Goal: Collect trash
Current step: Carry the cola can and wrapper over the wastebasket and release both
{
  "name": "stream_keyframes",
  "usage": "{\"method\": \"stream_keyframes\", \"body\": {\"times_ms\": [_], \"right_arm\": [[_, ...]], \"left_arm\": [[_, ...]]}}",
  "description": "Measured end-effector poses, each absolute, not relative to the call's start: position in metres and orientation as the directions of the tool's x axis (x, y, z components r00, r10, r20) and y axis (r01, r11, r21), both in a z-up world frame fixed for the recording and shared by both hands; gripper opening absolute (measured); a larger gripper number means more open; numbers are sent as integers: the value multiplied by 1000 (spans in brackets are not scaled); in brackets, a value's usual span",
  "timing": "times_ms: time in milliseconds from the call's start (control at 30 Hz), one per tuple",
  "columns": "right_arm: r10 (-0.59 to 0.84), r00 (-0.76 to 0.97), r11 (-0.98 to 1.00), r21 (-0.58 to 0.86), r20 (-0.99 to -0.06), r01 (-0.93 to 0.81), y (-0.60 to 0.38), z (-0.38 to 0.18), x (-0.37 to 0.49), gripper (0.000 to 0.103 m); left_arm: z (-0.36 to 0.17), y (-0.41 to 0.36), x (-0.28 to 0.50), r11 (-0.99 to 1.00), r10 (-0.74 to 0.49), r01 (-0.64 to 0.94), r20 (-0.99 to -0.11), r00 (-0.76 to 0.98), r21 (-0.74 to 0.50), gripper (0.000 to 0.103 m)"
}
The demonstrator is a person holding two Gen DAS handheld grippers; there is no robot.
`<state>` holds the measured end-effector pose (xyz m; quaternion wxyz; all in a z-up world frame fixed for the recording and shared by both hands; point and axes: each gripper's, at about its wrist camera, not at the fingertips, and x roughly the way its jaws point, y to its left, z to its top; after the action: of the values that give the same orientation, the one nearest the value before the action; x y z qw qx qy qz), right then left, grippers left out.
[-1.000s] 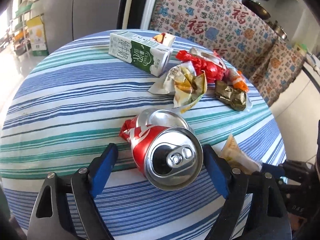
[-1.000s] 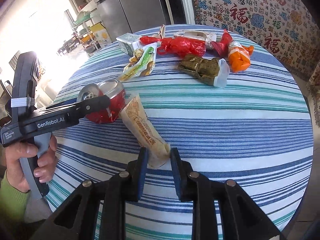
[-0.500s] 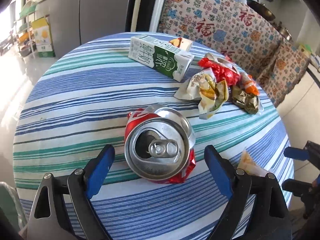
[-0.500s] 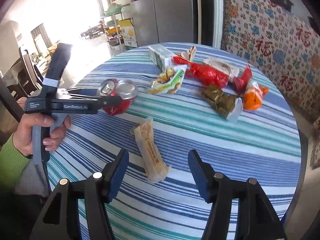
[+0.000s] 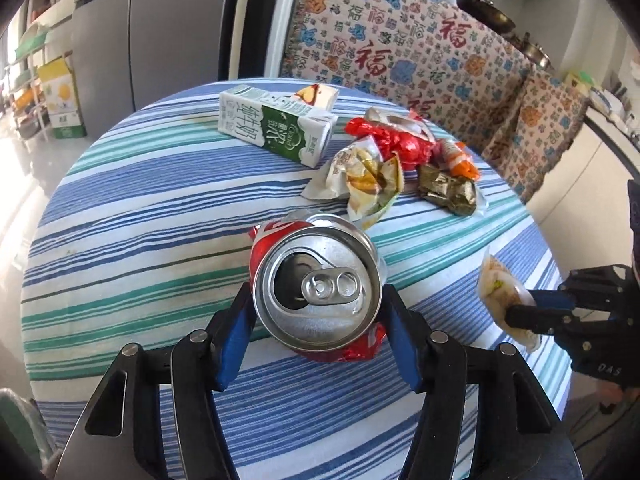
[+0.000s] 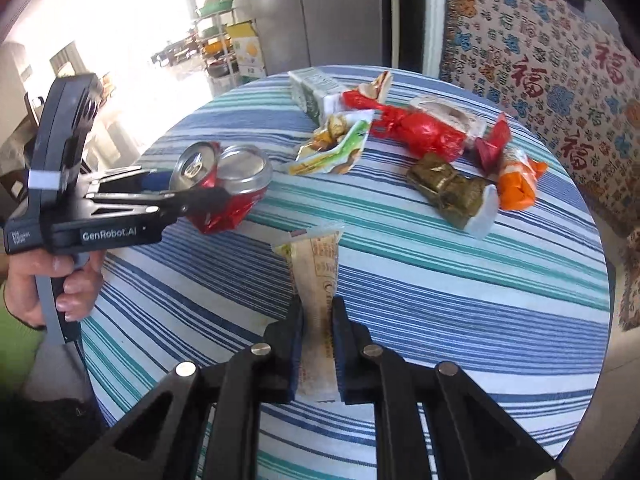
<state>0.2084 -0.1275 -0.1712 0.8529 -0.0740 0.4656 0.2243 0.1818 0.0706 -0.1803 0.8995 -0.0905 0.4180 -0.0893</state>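
Left gripper [image 5: 318, 320] jaws have just been closing and the blue pads [image 5: 236, 332] now press both sides of the crushed red soda can [image 5: 316, 288], silver top and pull tab facing the camera, can body bent and dented; from the right wrist view the same can [image 6: 224, 188] sits clamped at the tip of the left gripper [image 6: 200, 196], at the near-left part of the striped tablecloth [image 6: 440, 280]. A hand [image 6: 60, 280] with a green sleeve wraps the left gripper's handle. Right gripper [image 6: 316, 344] jaws have just been closing too, now narrow and pinched on the pale paper wrapper [image 6: 318, 280], which sticks out forward from between the pads, far end toward the can; whether that far end is off the cloth cannot be told. In the left wrist view the wrapper [image 5: 500, 292] shows to the right of the can, nipped in the right gripper [image 5: 528, 308]. Rest of the trash, placed from the can: crumpled yellow-green snack bag [image 5: 372, 184] just beyond it, green-and-white milk carton [image 5: 276, 128] further back on its side, a small box [image 5: 316, 94] behind the carton, red plastic wrapper [image 5: 392, 144] back-right beside the snack bag, olive-gold foil wrapper [image 5: 448, 192] right of the snack bag, orange packet [image 5: 460, 158] just behind the foil one. Beyond the round table: grey fridge [image 5: 152, 32] back-left, patterned cloth [image 5: 420, 52] with red characters back-right.
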Motion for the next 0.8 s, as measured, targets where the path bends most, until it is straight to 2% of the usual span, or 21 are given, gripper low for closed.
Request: {"method": "stream_keyframes", "body": {"times_ms": [467, 633, 800], "right_arm": [[305, 581, 952, 266, -755, -154, -240, -160, 205, 14], [240, 671, 946, 325, -702, 2, -312, -140, 192, 14], [106, 716, 937, 310, -690, 160, -386, -121, 179, 14]], "left_arm": [[-163, -32, 169, 926, -375, 269, -718, 586, -264, 63], [-150, -88, 180, 892, -442, 354, -697, 564, -280, 63], [-134, -154, 195, 839, -524, 450, -672, 523, -305, 63]]}}
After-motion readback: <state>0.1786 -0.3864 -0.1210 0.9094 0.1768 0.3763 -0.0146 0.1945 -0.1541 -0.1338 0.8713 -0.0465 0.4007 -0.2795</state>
